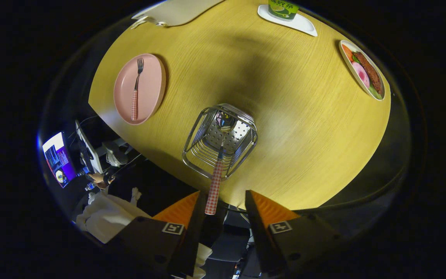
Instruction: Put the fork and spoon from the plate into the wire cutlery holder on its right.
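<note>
I look straight down on a round yellow table (292,116). The wire cutlery holder (196,155) stands just ahead of my fingers. The spoon (215,182), with a red checked handle, stands inside it, bowl down on the perforated bottom. Its handle top leans toward my left finger (182,209) and sits between the two fingers. My gripper (223,197) is open above the holder, with a wide gap, and the right finger is clear of the handle. The fork (136,91), also with a checked handle, lies on the pink plate (151,87) left of the holder.
A white tray (304,24) with a green cup (283,8) sits at the far side. An oval dish of food (363,71) lies far right. A white object (176,11) rests at the far left edge. Beyond the table's near edge are a monitor (58,159) and white cloth (107,217).
</note>
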{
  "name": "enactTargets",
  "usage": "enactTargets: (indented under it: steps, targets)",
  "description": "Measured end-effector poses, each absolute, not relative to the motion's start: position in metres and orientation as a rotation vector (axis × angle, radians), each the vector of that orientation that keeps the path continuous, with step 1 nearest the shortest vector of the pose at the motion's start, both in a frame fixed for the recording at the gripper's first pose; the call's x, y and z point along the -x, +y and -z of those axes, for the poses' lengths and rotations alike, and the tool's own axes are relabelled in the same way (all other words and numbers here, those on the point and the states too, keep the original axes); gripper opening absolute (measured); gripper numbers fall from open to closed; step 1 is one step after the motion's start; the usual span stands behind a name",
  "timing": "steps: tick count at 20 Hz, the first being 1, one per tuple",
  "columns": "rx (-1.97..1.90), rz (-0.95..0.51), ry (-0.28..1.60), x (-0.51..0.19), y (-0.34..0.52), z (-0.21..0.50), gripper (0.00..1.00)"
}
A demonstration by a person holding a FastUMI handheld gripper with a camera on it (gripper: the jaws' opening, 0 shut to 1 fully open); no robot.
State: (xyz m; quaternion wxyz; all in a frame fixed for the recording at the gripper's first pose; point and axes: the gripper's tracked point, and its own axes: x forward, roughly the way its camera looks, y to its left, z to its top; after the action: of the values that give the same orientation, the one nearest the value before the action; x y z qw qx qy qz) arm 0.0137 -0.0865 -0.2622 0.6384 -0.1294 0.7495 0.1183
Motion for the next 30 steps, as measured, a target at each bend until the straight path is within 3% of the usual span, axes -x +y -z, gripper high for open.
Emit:
enactTargets:
  steps: [2,3,5,13,21,30]
  targets:
    - [0.264,-0.285,1.645,-0.011,-0.083,0.255,0.76]
    - [0.249,-0.288,1.608,-0.010,-0.080,0.252,0.90]
    - [0.189,-0.288,1.517,-0.009,-0.070,0.243,0.98]
    - [0.018,-0.207,1.065,-0.026,-0.048,0.184,1.00]
    - [0.007,-0.199,0.754,-0.024,0.018,0.161,1.00]
    - [-0.002,-0.278,0.785,-0.039,0.137,0.220,0.99]
